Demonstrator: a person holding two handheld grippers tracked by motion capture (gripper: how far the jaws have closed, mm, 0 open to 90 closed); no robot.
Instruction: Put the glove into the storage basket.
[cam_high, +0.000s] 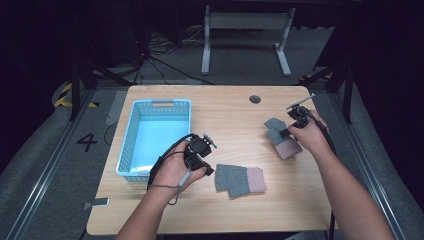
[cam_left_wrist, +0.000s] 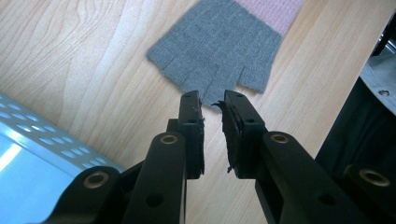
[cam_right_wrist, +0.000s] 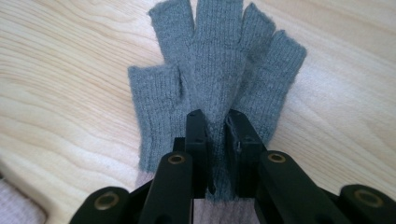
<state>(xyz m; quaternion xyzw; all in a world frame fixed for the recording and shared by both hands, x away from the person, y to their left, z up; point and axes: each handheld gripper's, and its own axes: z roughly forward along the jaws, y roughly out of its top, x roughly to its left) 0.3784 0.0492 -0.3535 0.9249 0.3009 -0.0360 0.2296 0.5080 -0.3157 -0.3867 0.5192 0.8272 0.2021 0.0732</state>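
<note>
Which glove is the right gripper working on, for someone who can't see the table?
Start at the wooden table with the blue basket on its left half. Two grey fingerless gloves with pink cuffs lie to the basket's right. The right gripper is pinching a fold of the glove near the table's right edge; the other glove lies flat near the front edge, just ahead of the left gripper.

A basket (cam_high: 131, 145) stands on the left part of the bench (cam_high: 230, 115). Just right of its near corner, toward the bench's front edge, lies one fingerless glove (cam_high: 240, 180). A second fingerless glove (cam_high: 281, 136) lies farther back and to the right, well apart from the first.
</note>
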